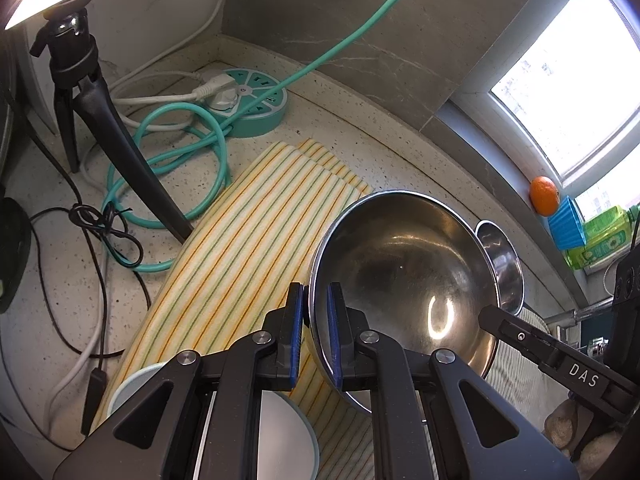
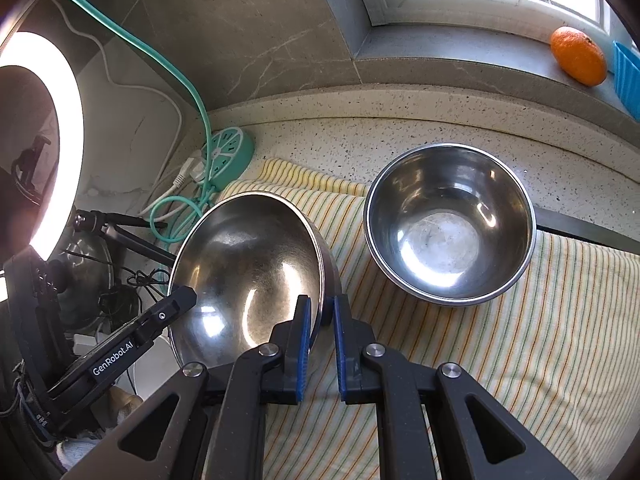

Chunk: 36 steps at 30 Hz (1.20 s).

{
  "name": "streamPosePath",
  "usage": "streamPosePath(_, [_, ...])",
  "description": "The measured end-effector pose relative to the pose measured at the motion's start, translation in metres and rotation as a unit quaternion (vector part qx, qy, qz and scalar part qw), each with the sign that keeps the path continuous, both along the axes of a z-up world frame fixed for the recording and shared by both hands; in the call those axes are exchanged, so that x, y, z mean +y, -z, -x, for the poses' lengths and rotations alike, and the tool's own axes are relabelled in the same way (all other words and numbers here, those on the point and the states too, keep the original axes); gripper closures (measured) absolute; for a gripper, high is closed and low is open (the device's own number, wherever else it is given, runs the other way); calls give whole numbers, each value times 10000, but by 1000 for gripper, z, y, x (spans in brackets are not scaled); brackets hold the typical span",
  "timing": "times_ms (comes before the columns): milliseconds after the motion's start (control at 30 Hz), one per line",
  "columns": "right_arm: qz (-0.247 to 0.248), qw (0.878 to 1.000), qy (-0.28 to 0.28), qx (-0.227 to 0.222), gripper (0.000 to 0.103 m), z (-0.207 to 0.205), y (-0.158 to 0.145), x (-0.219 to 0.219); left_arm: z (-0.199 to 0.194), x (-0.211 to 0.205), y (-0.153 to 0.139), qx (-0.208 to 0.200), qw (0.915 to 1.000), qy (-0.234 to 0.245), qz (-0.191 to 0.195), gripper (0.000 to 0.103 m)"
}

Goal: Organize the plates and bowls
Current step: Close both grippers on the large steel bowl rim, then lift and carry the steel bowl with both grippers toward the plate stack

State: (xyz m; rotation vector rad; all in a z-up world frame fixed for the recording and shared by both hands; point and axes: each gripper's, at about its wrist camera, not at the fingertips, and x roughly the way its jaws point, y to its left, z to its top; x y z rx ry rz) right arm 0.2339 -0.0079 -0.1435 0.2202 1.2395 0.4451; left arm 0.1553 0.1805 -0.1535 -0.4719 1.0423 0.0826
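both grippers [image 1: 318,312] [image 2: 322,320] clamp bowl [image 2: 248,272] rim, opp. edges; 2nd bowl [image 2: 450,224] nr.

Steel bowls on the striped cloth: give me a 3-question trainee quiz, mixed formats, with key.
1. True or false: the wide steel bowl is gripped at its rim by both the left tool and the right tool.
2. Multiple choice: where does the deeper steel bowl stand? A) upright on the striped cloth, free of both tools; B) stacked inside the wide bowl; C) on the window sill.
3. Fill in: the fruit on the window sill is an ______.

Key: 1 true; 2 A; 3 orange.
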Motion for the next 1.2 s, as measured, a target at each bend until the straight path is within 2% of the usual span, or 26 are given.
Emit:
streamPosePath(633, [-20,9999,133,-107,93,35,-22,-25,23,-20,-19,-138,9997,211,31,93])
streamPosePath(1200, [25,9993,278,-251,92,88,-42,-45,64,-40,-30,-149,9985,514,69,93])
